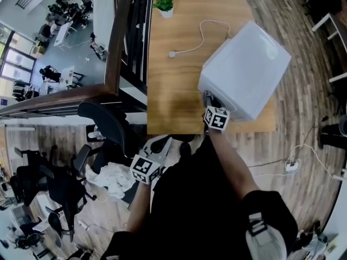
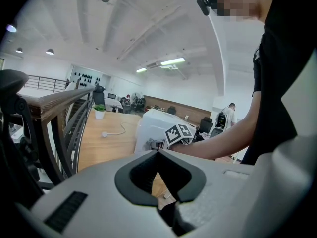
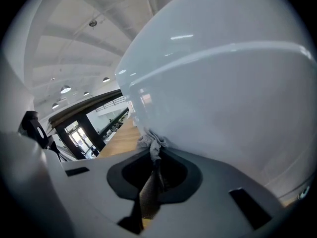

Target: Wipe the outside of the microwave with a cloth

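Microwave [image 1: 246, 72]: the right gripper [image 3: 154, 156], clamped on the cloth [image 3: 151, 143], should keep it pressed flat against the near side. The left gripper [image 2: 158, 155] is closed and empty, well away.

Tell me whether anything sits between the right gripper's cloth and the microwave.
Nothing visible does. The right gripper is shut on the cloth, and the cloth's bunched end meets the microwave at its edge, with no gap showing.
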`<state>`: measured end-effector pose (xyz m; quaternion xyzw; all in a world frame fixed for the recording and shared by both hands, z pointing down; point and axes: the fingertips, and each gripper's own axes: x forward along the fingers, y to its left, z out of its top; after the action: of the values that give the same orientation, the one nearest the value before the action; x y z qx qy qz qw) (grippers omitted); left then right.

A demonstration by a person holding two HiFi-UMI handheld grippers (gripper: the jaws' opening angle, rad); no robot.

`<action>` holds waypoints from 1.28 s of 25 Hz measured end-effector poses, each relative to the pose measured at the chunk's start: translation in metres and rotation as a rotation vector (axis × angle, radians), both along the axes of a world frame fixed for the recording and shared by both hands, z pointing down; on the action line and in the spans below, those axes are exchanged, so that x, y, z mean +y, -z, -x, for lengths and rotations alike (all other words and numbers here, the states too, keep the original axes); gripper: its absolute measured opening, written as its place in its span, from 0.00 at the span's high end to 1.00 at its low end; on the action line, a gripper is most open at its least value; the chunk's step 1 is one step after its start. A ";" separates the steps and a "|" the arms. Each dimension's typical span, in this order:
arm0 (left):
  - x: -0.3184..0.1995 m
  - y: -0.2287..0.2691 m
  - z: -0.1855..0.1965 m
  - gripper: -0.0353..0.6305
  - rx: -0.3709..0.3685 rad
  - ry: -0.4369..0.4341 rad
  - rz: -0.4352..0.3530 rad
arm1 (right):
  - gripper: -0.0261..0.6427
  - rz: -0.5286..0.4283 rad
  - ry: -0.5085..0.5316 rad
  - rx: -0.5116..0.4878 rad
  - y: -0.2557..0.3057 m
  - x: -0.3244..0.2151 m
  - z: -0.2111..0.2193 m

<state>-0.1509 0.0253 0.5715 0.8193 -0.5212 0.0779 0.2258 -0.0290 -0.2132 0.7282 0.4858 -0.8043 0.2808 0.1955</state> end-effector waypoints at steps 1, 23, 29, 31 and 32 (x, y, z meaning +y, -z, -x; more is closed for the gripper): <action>-0.001 0.000 0.002 0.95 0.000 0.008 -0.001 | 0.92 -0.002 0.007 -0.006 0.002 -0.002 0.005; -0.003 -0.004 0.016 0.95 -0.003 0.085 0.017 | 0.92 0.018 -0.010 -0.089 -0.006 -0.022 0.047; -0.002 -0.008 0.018 0.95 -0.006 0.090 0.024 | 0.92 0.045 -0.006 -0.075 -0.024 -0.022 0.048; -0.002 -0.010 0.018 0.95 -0.007 0.096 0.030 | 0.92 0.052 -0.001 -0.074 -0.030 -0.023 0.049; -0.001 -0.012 0.017 0.95 -0.007 0.095 0.036 | 0.92 0.055 -0.003 -0.075 -0.032 -0.023 0.049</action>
<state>-0.1676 0.0242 0.5833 0.7892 -0.5589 0.0791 0.2421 -0.0780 -0.2366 0.7598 0.4704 -0.8024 0.3211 0.1783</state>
